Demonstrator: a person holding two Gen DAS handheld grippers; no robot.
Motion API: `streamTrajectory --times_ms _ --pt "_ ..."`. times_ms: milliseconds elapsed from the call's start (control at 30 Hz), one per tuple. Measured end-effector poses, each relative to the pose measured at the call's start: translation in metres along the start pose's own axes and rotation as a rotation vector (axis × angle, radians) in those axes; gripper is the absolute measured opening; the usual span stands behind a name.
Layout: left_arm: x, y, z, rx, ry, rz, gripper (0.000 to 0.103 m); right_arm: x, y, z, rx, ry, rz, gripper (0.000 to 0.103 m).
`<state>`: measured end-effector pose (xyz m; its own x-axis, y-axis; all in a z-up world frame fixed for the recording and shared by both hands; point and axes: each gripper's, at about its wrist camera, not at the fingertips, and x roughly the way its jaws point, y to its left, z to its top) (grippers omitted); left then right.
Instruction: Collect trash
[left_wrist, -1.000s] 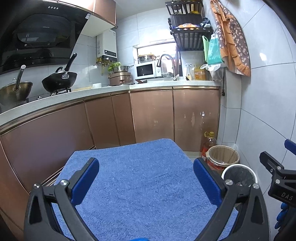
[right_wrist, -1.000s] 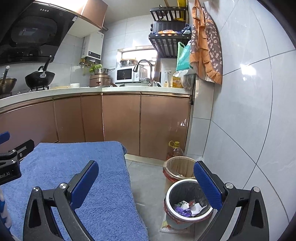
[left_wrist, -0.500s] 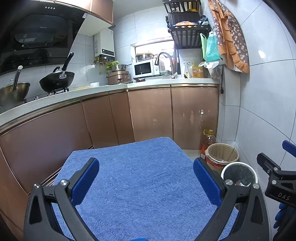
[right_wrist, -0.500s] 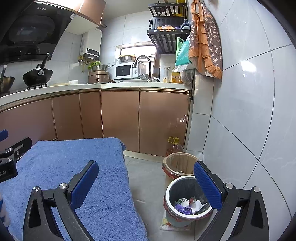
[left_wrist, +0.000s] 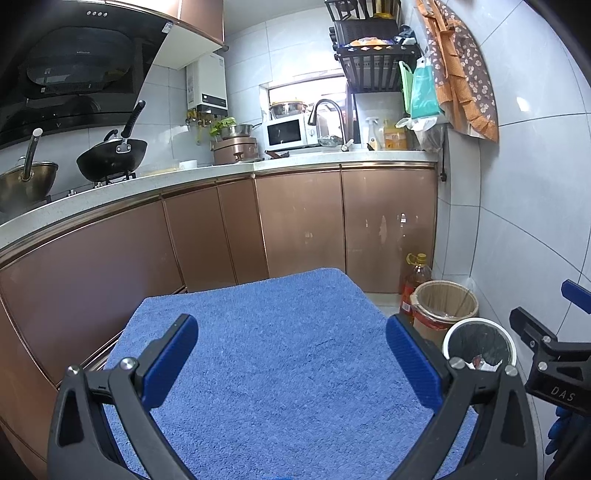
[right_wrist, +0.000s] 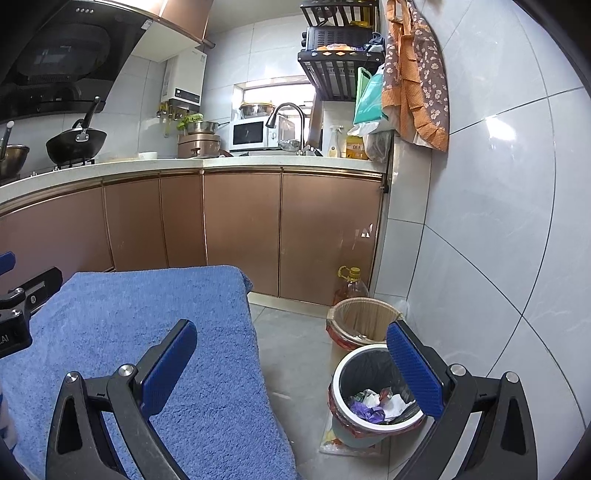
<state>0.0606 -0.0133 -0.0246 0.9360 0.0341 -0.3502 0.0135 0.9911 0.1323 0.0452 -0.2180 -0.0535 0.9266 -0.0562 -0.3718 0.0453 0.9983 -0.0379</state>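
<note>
Kid: What changed just now?

Helper: Not much. Both views have crept a little, so the copper-brown kitchen cupboards (left_wrist: 303, 221) look a touch farther off than a second ago. The fluffy blue towel on the table (left_wrist: 288, 354) is bare, the same as before. I see no scraps lying on it.

Kid: So where is the trash?

Helper: It is down in the round bin with the white rim and black bag (right_wrist: 373, 391). Crumpled white, purple and red scraps (right_wrist: 376, 402) lie at the bottom. The bin stands on the floor just beside the towel's right edge, touching a second brown paper-lined bin (right_wrist: 364, 321) behind it.

Kid: Is the job done, then?

Helper: I think it is nearly done, or done. Nothing is left to pick up that I can see.

Kid: What about the grabbers?

Helper: The left gripper (left_wrist: 291, 358) hangs over the towel, jaws spread wide, holding nothing. The right gripper (right_wrist: 291, 362) is spread wide too, holding nothing, with one blue pad over the towel and the other over the bin.
</note>
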Motion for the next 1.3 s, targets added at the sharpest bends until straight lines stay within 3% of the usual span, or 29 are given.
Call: streamTrajectory --times_ms 1300 --pt "-0.0021 0.0056 0.0 -0.024 0.008 -0.012 0.102 0.0081 -0.0052 -0.0032 -0.007 0.015 0.011 0.103"
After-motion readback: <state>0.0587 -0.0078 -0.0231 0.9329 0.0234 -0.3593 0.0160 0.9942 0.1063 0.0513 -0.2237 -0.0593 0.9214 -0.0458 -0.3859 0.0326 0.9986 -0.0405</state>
